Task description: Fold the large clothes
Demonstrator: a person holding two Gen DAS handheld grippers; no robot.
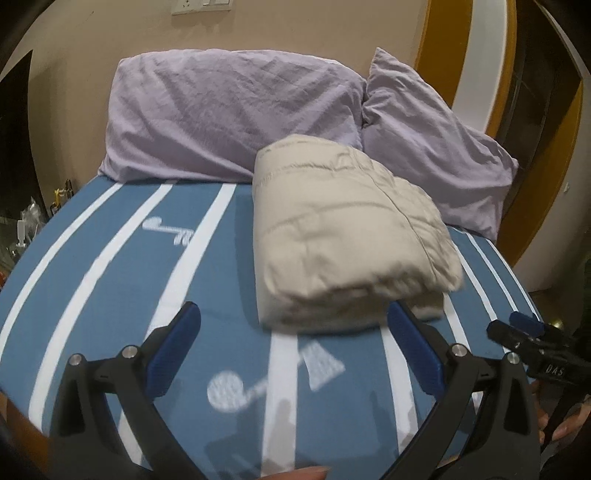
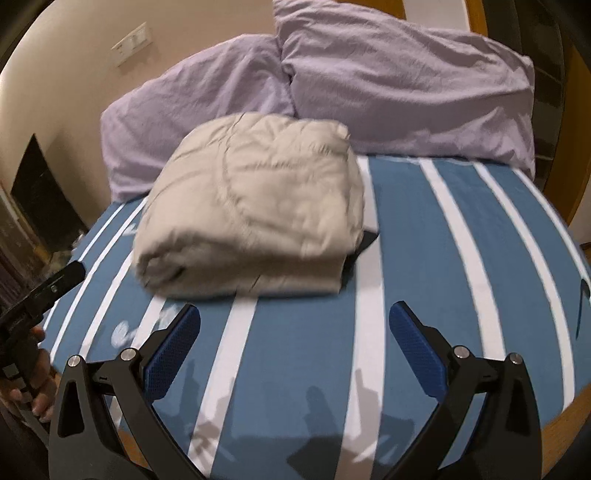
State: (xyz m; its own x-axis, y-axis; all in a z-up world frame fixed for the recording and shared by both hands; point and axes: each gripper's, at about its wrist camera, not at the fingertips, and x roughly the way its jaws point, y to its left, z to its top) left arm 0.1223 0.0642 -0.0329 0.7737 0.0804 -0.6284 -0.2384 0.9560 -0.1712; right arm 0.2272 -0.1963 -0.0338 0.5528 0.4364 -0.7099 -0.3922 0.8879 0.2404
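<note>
- Sitting folded on the bed sheet [image 1: 110,280]: beige garment [image 1: 343,236], a thick padded bundle, far end touching the two lilac pillows [image 1: 229,110].
- Left gripper [image 1: 295,325]: jaws spread wide, nothing between the blue pads [image 1: 177,350], only striped sheet. Tips just short of the bundle's near edge.
- Right gripper [image 2: 295,321]: jaws also wide apart and empty, short of the bundle, no contact.
- Left view only: white symbol prints on the sheet, clutter on the floor at the bed's left side, a wall switch plate [image 1: 201,5] at the top, and the right gripper's body at the right edge with white letters reading "DAS", a hand below it.
- Right view only: a dark flap [image 2: 364,243] poking out from under the bundle's right side, a dark opening low in the left wall, and the left gripper's finger at the left edge with a hand [image 2: 33,384] on its handle.
- Orientation: bundle's long axis runs from the near edge toward the pillows, roughly along the sheet's white stripes. Rolled fold edge faces the grippers; a stitched hem runs along the left side in the left view.
- Small print near the bundle's far hem in the left view, too blurred to read.
</note>
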